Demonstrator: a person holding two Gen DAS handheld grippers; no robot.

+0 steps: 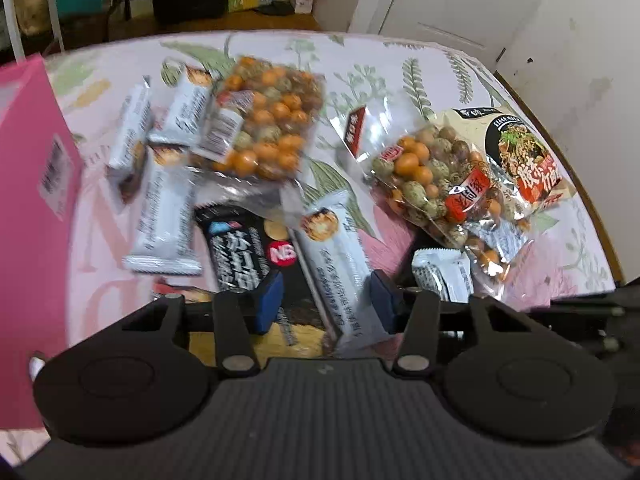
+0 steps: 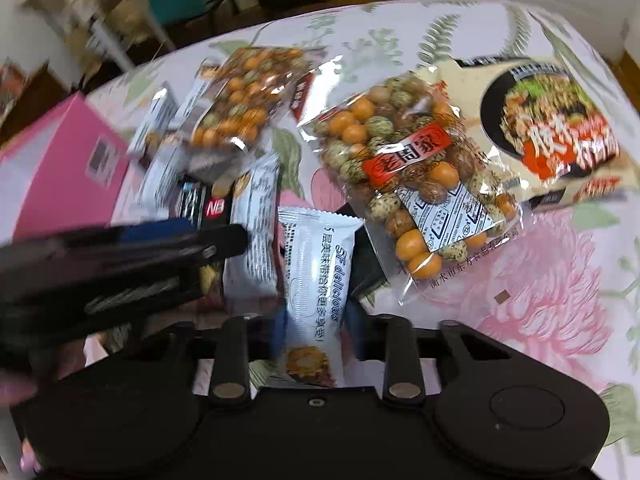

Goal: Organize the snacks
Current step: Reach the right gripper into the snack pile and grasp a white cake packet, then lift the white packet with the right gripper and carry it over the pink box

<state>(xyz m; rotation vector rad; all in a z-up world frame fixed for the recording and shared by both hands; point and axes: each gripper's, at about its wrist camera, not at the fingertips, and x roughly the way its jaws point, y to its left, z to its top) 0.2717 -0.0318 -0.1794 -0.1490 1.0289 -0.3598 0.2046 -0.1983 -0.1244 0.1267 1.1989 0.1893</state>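
The snacks lie in a loose heap on a worktop [image 1: 400,52] covered by a floral cloth, with a pink box [image 1: 32,160] standing at its left edge.

The right tool [image 2: 316,332] is clenched on a white wafer bar [image 2: 316,280], its pads pressing the wrapper's sides low down, near the end printed with the wafer picture. The bar's far end overlaps a dark packet and sits just beside a clear bag of coated nuts [image 2: 416,176].

The left tool [image 1: 326,300] is part-way closed around a second white bar [image 1: 340,272], which crosses a black cracker packet [image 1: 248,252]. The right pad touches the wrapper's edge. Whether the left pad presses anything cannot be told.

Risks, as a judgement:
1. The right grip sits near 1 end, so the bar may swing or slip from the slick film when lifted.
2. The left tool could pinch the black packet together with the bar, or squeeze only air-filled wrapper and lose it.
3. The 2 tools work close together, as the right view shows the left tool just beside the bar; they could knock each other.
4. Hard squeezing may crush the wafers.
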